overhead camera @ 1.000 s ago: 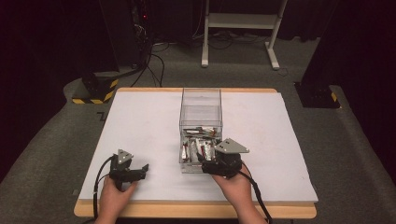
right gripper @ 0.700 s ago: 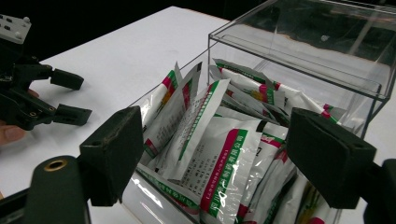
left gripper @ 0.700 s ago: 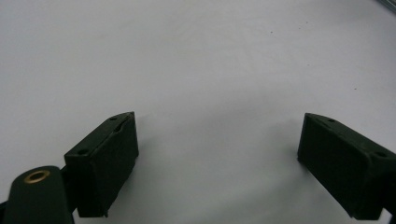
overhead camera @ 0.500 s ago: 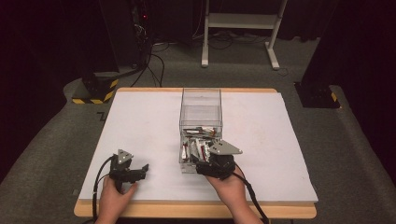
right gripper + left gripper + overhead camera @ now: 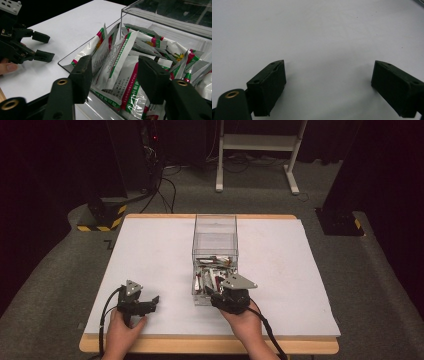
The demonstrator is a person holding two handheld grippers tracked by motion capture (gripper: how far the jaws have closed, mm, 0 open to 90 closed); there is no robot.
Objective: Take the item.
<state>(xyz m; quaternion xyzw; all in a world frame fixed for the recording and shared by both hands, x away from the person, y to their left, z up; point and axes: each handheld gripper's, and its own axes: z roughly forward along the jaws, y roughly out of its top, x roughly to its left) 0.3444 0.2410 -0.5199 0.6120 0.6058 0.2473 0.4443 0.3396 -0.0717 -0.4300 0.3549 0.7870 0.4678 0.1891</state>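
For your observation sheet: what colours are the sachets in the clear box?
White sachets with green and red stripes; clearest in the right gripper view.

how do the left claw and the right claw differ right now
The left claw stands wide open over bare white table; the right claw has just been closing, its jaws narrower, around white sachets with green and red print. The left claw rests apart from the clear plastic box; the right claw reaches into the box's near end. I cannot tell whether its pads press the sachets yet. Both have black jaws and a grey plate.
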